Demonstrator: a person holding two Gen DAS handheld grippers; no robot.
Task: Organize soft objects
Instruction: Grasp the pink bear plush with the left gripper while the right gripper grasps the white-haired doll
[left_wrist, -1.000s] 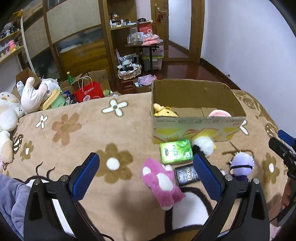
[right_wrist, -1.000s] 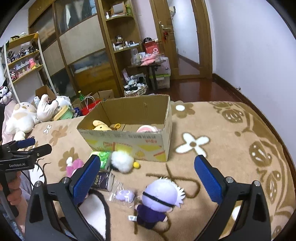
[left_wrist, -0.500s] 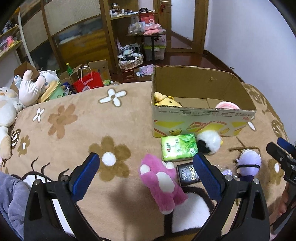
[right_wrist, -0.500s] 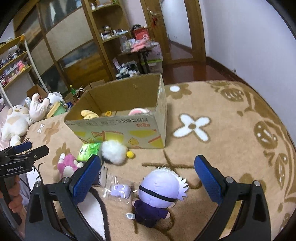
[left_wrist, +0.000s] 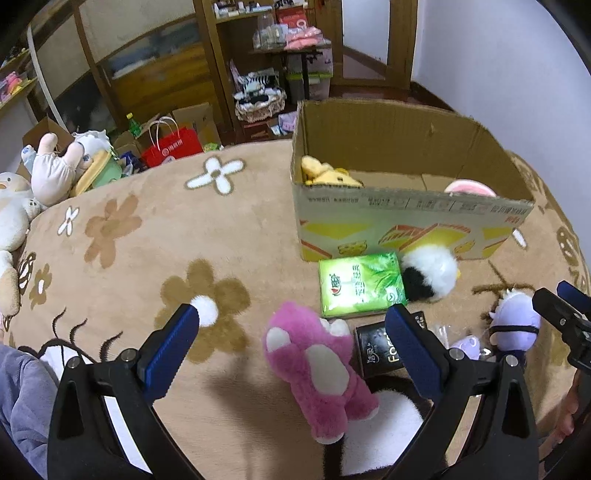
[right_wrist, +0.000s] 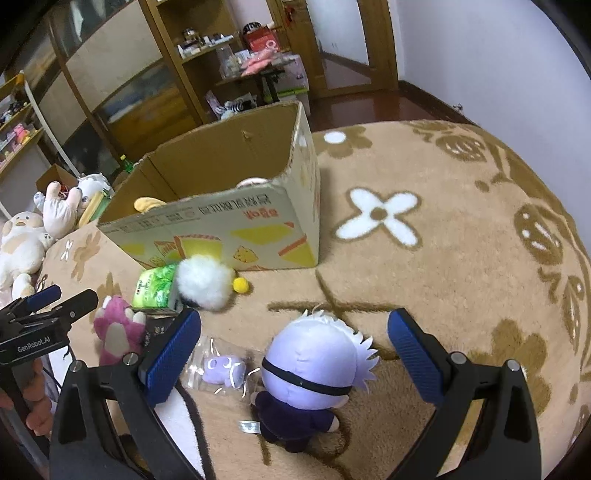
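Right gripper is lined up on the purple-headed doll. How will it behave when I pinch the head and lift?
The purple-headed doll looks stuffed, so the head will probably squash between the open right gripper fingers. The small dark body likely dangles limp. It seems light; on the fuzzy blanket it should not slide.

Right gripper (right_wrist: 293, 345) spread wide, blue pads either side of the purple-haired doll (right_wrist: 314, 373), which lies on the brown flowered blanket (right_wrist: 461, 258) between the fingers, not touched; small bagged purple toy (right_wrist: 225, 369) just beside the doll's head, near the left pad. Cardboard box (right_wrist: 236, 221) beyond, open-topped, yellow plush (right_wrist: 147, 203) and pink item (right_wrist: 253, 181) inside; white fluffy plush (right_wrist: 203, 282) and green packet (right_wrist: 155, 286) against its front wall; pink plush (right_wrist: 116, 332) further left, beside the left gripper (right_wrist: 55, 301), jaw state unclear.
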